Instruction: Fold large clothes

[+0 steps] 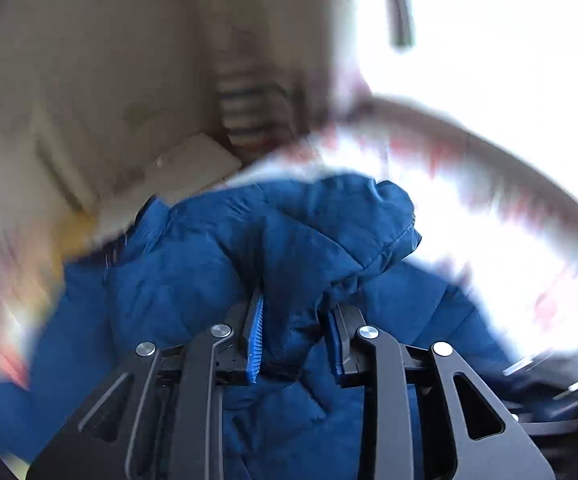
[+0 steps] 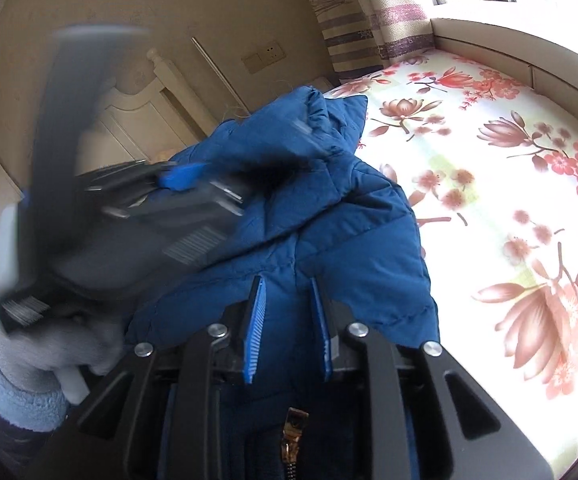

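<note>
right gripper (image 2: 289,320): pinches blue padded jacket (image 2: 329,240) near its zipper (image 2: 295,432) | left gripper (image 1: 295,332): pinches a fold of the jacket too | jacket: held above flowered bed sheet (image 2: 509,168) | step: lifting to spread out | next: lay flat, keep both grips | pose: both point downward, gloved hand (image 2: 49,352) low at the left

You see a deep blue quilted jacket (image 2: 329,216), a white bedsheet (image 2: 509,168) with pink-red flowers, and black tools with blue pads (image 2: 254,320).
</note>
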A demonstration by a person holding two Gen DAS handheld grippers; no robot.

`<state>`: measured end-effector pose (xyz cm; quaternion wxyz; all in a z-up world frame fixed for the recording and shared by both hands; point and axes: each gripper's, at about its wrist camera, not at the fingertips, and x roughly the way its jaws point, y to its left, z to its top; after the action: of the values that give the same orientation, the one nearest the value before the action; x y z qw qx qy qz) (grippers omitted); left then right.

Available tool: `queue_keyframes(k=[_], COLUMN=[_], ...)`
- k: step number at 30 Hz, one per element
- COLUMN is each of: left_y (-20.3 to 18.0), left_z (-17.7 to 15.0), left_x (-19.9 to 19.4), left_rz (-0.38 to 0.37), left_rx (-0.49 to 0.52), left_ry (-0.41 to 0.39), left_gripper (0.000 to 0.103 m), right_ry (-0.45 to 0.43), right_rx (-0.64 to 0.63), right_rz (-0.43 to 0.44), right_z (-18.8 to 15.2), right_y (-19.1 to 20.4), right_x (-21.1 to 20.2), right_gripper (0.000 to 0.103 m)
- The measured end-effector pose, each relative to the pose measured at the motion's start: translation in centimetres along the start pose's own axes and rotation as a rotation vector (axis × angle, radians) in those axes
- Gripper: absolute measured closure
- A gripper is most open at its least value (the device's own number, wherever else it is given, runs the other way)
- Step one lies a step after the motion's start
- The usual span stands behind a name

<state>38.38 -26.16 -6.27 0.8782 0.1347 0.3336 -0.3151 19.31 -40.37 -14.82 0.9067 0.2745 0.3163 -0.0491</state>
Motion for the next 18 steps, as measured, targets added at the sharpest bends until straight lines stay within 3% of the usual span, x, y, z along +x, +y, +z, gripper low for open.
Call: queue_keyframes(k=[2,4,6,10,12,15,18], left_y=[6.7,13.4,18.5,23.4,24.7,25.7,25.6], left_z=[-1.3,-5.2,-10.0,-17.2,-20.0,-21.6,-21.5], left_x=[-4.5,-7.6,-8.9,-8.4,-7.8,-7.1,-6.8], left_rz=[-0.176,-0.315,-0.347,-0.286,-0.297,-0.358,-0.387], left_rx=[-0.323,-0.62,-0.821,-0.978,-1.055,-1.141,-1.132], left_ry=[-0.133,-0.243,-0.282,-0.202,-0.18,-0.178,-0.197], left_gripper=[0.076,0.075,0.075,0.072,0.068,0.066,0.066], right_ry=[-0.003,-0.003,0.0,0.006,0.009,0.012,0.013], right_rx=[0.005,0.006,0.004,0.001,0.0,0.001,0.01], right_rz=[0.005,0.007,0.007,0.007,0.001,-0.002,-0.002], right_z=[0.0,0.0,-0.1,0.0,0.0,0.0,0.2], right_y=[-0.2,-0.3,-0.3,-0.2,-0.2,-0.2,-0.2], right_x=[0.0,0.0,0.0,0.0,0.1,0.2,0.1], right_gripper=[0.08,0.08,0.08,0.079,0.079,0.079,0.079])
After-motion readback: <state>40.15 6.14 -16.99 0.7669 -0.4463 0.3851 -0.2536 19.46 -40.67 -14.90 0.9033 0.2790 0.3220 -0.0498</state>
